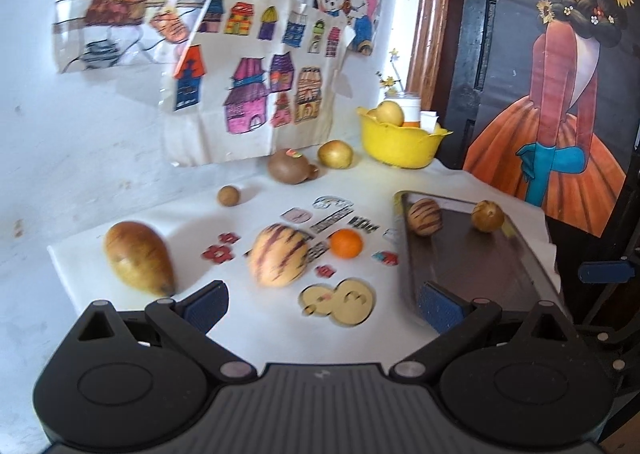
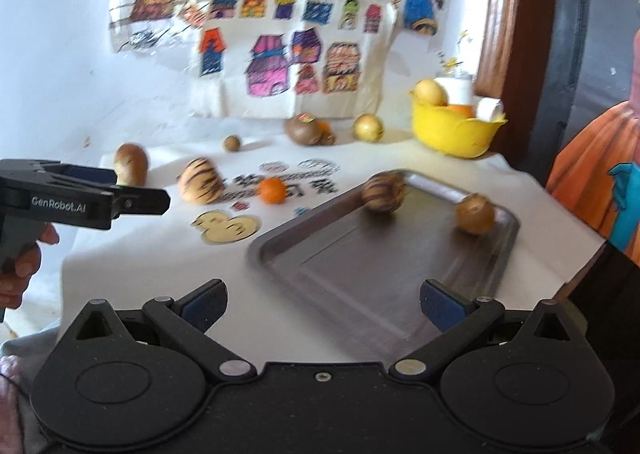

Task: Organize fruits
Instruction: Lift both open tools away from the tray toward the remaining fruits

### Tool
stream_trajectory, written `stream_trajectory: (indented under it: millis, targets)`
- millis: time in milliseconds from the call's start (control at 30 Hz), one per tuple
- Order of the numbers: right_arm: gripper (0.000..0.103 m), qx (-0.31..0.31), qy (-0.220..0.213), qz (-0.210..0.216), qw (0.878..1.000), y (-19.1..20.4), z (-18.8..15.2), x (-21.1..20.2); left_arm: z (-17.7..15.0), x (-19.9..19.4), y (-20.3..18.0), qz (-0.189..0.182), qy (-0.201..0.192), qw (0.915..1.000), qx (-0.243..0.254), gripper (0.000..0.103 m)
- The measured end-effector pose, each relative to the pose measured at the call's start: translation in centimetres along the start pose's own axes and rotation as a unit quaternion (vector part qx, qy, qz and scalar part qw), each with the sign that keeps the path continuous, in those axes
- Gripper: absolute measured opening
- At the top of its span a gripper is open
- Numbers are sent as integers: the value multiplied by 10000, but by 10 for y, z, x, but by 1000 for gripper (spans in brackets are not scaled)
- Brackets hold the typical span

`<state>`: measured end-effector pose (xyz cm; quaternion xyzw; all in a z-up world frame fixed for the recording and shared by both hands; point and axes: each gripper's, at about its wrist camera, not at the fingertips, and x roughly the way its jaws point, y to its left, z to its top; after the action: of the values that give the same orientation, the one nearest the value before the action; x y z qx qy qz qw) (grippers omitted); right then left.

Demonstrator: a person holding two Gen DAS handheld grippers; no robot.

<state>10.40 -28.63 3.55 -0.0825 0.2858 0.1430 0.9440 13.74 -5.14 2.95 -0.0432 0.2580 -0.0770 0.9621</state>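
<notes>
Both hand-held grippers, left (image 1: pixel 322 304) and right (image 2: pixel 322 302), gape wide and empty. Two fruits sit at the far end of the grey metal tray (image 2: pixel 352 274); a striped yellow melon (image 1: pixel 278 256) and small orange (image 1: pixel 346 243) wait mid-surface, likely the next to be picked up.

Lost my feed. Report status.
Left gripper, right gripper open, empty. Two fruits on metal tray; striped melon, orange on cloth. Path clear.

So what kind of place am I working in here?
Likely a home, perhaps a child's corner: coloured drawings taped to the wall, cartoon stickers on the white tabletop, fruit in a yellow bowl.
</notes>
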Motion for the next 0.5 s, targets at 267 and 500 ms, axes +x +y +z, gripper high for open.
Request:
stream_trajectory:
  millis: [267,500]
  targets:
    - [102,-251,260,396,9986,37,0,11,-14,-15,36,217,118,9997,-60,103]
    - [102,-522,443,694,9952,61,4,29,-24,-19,68,484,258,9983,-204,103]
